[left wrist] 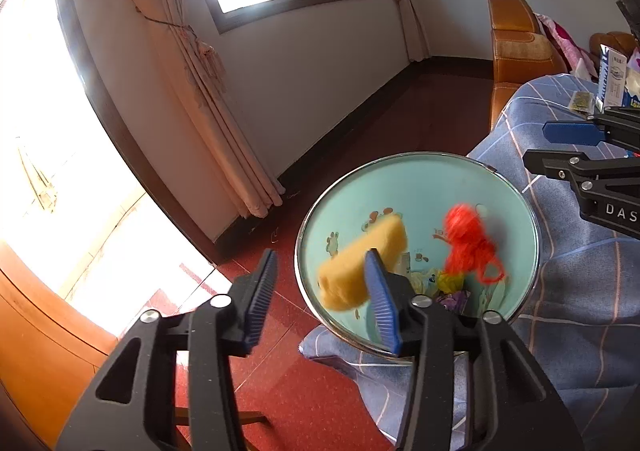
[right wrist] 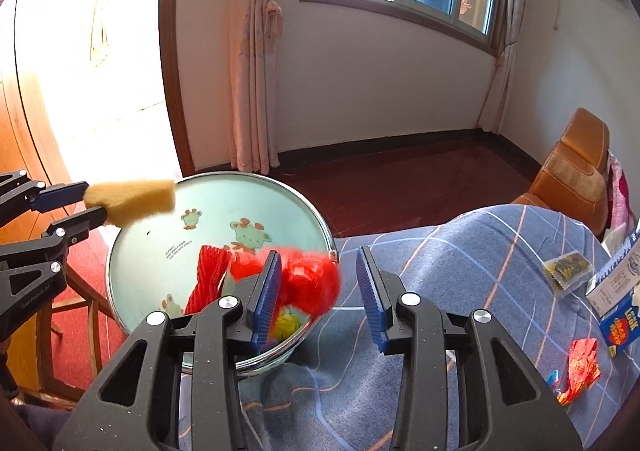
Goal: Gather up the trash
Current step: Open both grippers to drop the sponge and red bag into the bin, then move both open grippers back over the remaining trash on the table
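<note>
Both tongs, left and right, gape apart over a bin; sponge and red yarn blur midair.

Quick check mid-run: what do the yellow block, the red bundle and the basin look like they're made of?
Yellow block: likely soft foam sponge; matte, porous, rounded edges.
Red bundle: looks like yarn; fuzzy strands with a loose loop, though blurred.
Basin: probably enamelled or printed metal; shiny silver rim, smooth pale-green inside with cartoon animals.
</note>
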The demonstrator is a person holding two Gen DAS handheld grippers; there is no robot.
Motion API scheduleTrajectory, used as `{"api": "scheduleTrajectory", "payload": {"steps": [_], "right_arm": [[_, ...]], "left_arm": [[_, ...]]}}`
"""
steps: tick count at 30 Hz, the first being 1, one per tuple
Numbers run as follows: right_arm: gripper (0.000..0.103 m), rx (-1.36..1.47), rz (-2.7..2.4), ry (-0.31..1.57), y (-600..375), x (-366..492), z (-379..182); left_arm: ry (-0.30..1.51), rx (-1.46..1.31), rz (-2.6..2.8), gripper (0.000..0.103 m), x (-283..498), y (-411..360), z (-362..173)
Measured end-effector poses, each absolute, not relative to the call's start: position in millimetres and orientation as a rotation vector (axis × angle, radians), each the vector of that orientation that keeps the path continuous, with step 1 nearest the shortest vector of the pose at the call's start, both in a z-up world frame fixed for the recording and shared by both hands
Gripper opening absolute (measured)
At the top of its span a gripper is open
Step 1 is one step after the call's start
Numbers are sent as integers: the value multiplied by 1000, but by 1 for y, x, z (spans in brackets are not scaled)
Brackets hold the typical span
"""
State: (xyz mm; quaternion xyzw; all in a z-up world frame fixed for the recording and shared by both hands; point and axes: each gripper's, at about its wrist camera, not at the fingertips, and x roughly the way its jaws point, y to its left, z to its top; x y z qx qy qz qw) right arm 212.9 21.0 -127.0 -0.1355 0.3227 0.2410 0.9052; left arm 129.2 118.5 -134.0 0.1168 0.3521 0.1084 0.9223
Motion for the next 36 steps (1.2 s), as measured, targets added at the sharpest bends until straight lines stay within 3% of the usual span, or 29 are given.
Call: {"api": "scheduleTrajectory", "payload": {"steps": [8, 12, 21, 29, 31, 36], "right_arm": [[51, -239, 428, 670, 2, 204, -119], [54, -240, 360, 650, -28, 184, -103], [63, -87, 104, 623, -165, 125, -83], [67, 31, -139, 651, -280, 52, -111], [68, 61, -187, 652, -301, 35, -119], [73, 142, -266, 641, -336, -2, -136]], "left_arm": [[736, 231, 185, 56, 130, 108, -138], [744, 224, 147, 63, 127, 93, -143], [751, 237, 1, 69, 110, 36, -151], [750, 229, -118, 71, 92, -16, -146], [734, 241, -148, 80, 86, -34, -141], [695, 273, -281, 82, 69, -90, -123]]}}
